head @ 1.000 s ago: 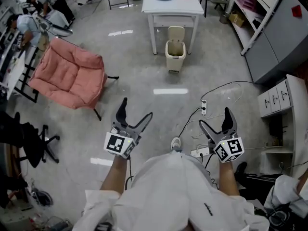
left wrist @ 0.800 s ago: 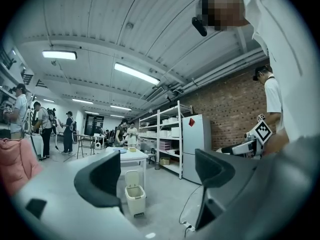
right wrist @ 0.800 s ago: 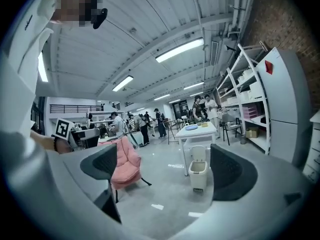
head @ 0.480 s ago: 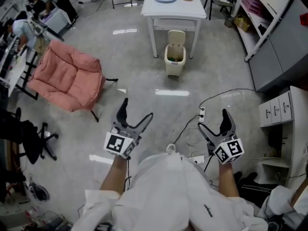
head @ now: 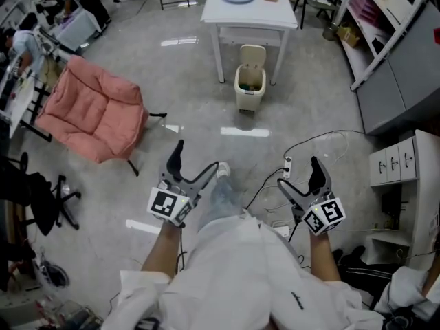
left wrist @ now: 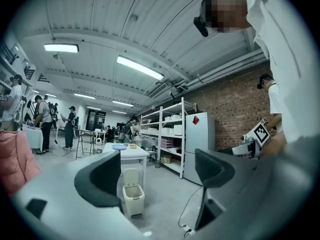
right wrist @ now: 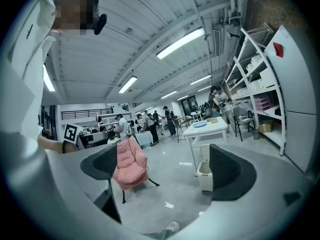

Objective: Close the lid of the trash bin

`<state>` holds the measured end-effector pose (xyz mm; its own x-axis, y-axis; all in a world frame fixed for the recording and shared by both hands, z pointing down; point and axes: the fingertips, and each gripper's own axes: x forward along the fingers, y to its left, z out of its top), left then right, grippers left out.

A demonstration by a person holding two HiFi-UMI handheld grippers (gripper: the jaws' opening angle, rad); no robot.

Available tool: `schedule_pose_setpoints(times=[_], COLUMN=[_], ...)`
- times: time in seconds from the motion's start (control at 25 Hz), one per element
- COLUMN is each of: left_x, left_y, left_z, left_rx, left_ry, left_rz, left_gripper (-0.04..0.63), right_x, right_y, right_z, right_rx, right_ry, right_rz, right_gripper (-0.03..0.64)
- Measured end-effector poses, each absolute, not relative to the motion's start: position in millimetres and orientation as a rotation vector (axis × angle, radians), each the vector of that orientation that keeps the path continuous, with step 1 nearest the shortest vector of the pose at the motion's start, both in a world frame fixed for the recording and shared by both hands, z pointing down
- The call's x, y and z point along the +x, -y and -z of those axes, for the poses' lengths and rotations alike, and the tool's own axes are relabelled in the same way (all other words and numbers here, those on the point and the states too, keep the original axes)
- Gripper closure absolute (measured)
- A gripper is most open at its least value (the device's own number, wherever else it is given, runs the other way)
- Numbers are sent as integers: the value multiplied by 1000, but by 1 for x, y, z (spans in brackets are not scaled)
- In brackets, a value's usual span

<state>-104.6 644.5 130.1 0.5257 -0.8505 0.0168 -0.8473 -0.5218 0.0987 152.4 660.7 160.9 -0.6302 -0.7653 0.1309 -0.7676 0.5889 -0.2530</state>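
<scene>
A cream trash bin (head: pixel 249 86) stands on the floor under the front of a white table (head: pixel 251 13), its lid (head: pixel 252 55) swung up and back. The same bin (left wrist: pixel 133 199) shows far off between the jaws in the left gripper view, and the bin (right wrist: pixel 204 175) is partly hidden behind the right jaw in the right gripper view. My left gripper (head: pixel 194 162) is open and empty, held low over the floor well short of the bin. My right gripper (head: pixel 298 176) is also open and empty, to the right at about the same distance.
A pink cushioned chair (head: pixel 93 108) sits to the left of the path. A power strip and cables (head: pixel 289 160) lie on the floor near the right gripper. Shelving (head: pixel 382 19) and grey cabinets (head: pixel 407 64) line the right side. People work at benches far left (head: pixel 27 29).
I have walked forward a step toward the bin; my foot now shows ahead between the grippers. Both grippers stay open and keep their pose.
</scene>
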Motion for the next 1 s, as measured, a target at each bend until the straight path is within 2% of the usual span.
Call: schedule_pose_setpoints(times=[1.0], left_x=[-151], left_y=[-380], left_z=[-141], left_rx=[2715], left_ry=[1318], left_rz=[86], left_gripper=[149], right_x=[87], right_y=[-418], right_z=[-161], right_rx=[1427], right_ry=[2734], right_rz=[-473], right_gripper=[46])
